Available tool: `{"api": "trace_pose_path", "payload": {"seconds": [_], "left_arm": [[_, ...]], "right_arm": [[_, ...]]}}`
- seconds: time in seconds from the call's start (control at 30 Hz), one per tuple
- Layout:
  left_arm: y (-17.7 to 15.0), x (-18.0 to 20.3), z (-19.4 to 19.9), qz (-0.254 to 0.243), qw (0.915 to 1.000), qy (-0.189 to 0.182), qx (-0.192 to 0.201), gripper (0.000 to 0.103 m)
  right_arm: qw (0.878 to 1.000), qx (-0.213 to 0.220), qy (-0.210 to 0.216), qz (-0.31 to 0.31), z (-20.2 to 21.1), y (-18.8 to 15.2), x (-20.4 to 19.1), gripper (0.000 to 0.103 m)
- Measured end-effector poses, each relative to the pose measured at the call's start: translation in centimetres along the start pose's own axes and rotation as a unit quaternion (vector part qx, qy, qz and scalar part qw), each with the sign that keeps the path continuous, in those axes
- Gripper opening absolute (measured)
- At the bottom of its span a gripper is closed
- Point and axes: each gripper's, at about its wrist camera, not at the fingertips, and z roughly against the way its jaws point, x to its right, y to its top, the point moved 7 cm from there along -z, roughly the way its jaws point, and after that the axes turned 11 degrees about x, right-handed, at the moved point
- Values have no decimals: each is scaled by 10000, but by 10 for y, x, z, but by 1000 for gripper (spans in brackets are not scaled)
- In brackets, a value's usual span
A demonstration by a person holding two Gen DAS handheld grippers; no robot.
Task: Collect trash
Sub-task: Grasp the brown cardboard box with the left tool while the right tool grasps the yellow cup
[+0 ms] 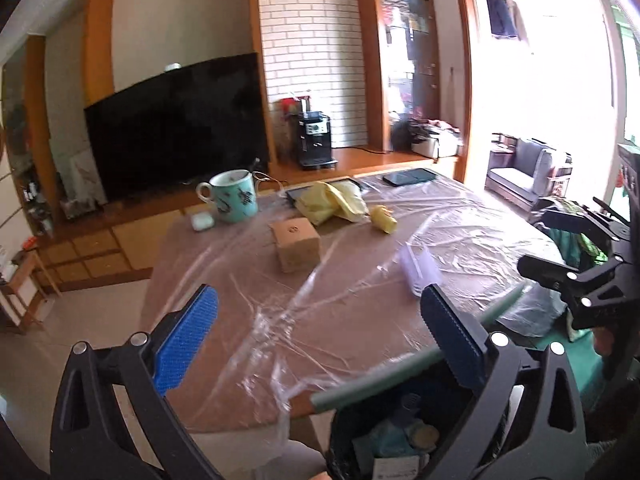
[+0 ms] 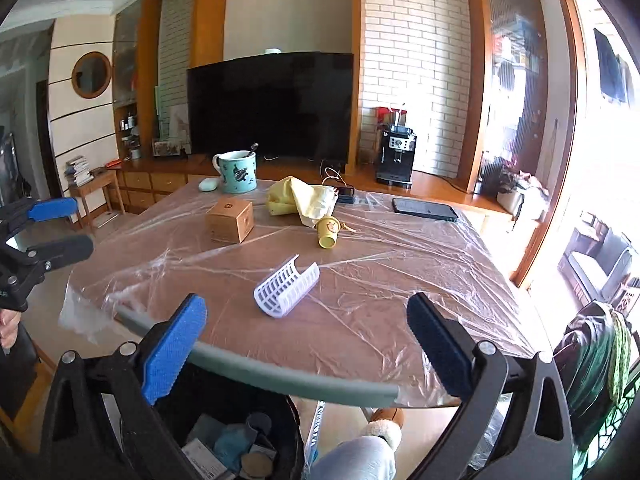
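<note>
Trash lies scattered on the film-covered worktop (image 2: 400,280): yellow cup (image 2: 329,233) tipped on its side, cardboard box (image 2: 230,222), crumpled yellow bag (image 2: 298,198), white grille piece (image 2: 286,286). Bin (image 2: 240,440) waits below the near edge, likely for short drops. Left tool (image 1: 320,340) and right tool (image 2: 308,344) both gape wide, holding nothing. No writing is legible; the box's round mark is too blurred.

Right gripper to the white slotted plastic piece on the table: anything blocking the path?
Nothing visible does. The right gripper is open and empty, and the white slotted piece lies just ahead on the plastic-covered table with only bare sheet between. The yellow cup and cardboard box sit farther back. The bin is directly below.
</note>
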Motion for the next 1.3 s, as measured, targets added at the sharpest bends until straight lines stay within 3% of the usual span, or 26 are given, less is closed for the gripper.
{"api": "trace_pose_path", "payload": {"seconds": [0.1,0.3,0.57,0.77,0.97,1.1,1.2,1.27,1.3], "left_arm": [[9,-4,-22,-112,9999,9,-78,101],[6,-4,-76,-214,9986,-74,-479,101],[-7,-11,-144,158,9937,-242,-1087,101],[-20,-16,-197,332,9879,-148,-1507,101],[-27,-19,-224,324,9845,-74,-1720,101],[-30,-22,-235,456,9819,-130,-1836,99],[-33,-22,-240,530,9798,-208,-1917,86],[-35,-20,-241,607,9777,-318,-1986,71],[-37,-19,-242,638,9766,-363,-2019,66]], "right_arm": [[9996,-175,159,-162,-21,7,3,99],[9976,-611,74,-305,-77,13,18,99],[9891,-1278,206,-700,-167,10,44,99],[9828,-1724,78,-651,-218,0,51,99],[9786,-1993,0,-509,-251,-7,48,97],[9760,-2123,-15,-484,-261,-11,49,86],[9744,-2184,57,-532,-265,-15,48,70],[9759,-2138,31,-436,-266,-14,47,62],[9764,-2132,4,-358,-266,-13,47,51]]}}
